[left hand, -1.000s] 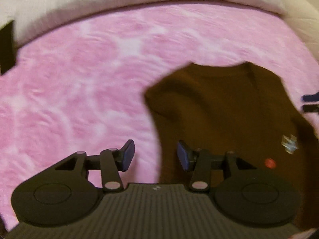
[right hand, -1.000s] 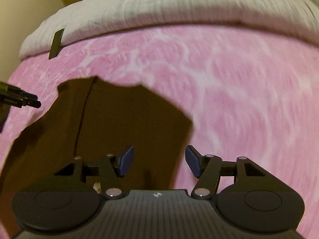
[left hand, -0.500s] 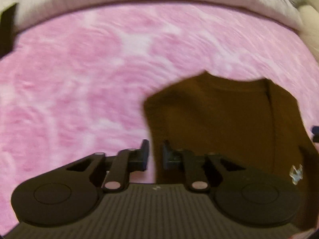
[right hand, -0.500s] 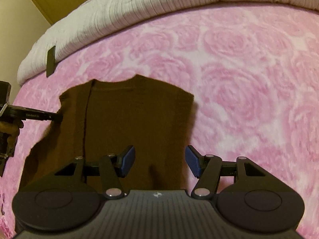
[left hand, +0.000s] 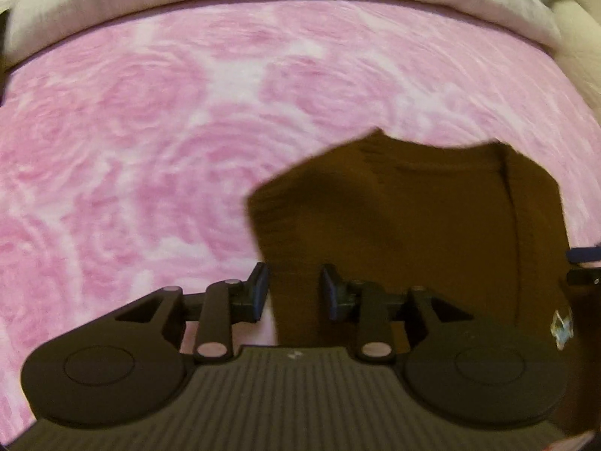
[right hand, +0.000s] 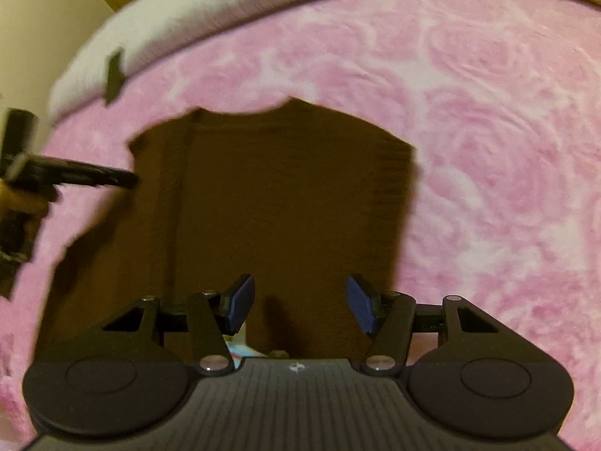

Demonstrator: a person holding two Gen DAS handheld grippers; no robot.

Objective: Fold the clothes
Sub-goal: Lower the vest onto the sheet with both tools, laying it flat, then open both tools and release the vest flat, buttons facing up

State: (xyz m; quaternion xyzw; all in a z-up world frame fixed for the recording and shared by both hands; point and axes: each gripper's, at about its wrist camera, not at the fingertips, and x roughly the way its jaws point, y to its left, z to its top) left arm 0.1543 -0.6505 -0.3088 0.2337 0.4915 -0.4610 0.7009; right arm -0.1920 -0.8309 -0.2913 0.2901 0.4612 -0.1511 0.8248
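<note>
dim warm light | motion blur both views | fisheye bending at edges | soft shadows

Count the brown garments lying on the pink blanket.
1. A single brown garment lies flat on the pink blanket, ahead of both grippers; nothing else brown shows, though the blanket's edges are out of view.

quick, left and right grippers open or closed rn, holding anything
left gripper: open, holding nothing, at the brown garment's edge.
right gripper: open, empty, over the garment.
</note>
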